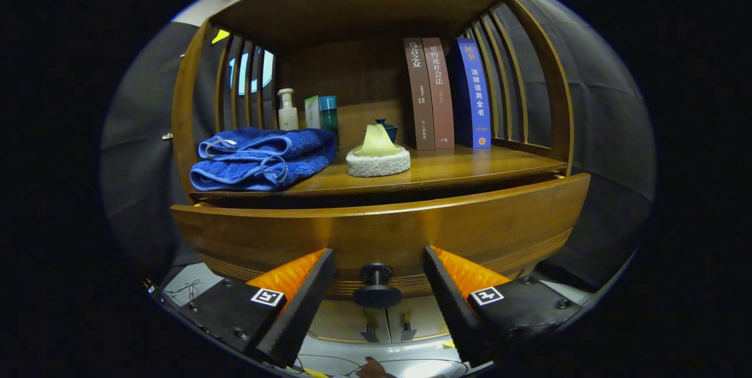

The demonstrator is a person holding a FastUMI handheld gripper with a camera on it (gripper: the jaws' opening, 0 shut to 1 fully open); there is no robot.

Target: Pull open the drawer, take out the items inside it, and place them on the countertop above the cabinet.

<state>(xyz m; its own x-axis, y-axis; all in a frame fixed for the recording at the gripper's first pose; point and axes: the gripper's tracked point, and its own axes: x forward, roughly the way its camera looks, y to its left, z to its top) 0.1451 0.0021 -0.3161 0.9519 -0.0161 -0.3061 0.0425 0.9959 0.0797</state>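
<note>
— What do we count on the countertop in the gripper view?

— We count three upright books at the back right, one folded blue towel at the left, one pump bottle and one teal box behind the towel, and one round white sponge with a pale yellow piece on top; a dark cup sits behind it.

— And the drawer?

— We see one drawer, pulled slightly out under the countertop, with one dark knob.

— The gripper?

— We see its fingers spread wide apart, the knob between them, touching neither finger. They hold nothing.
</note>
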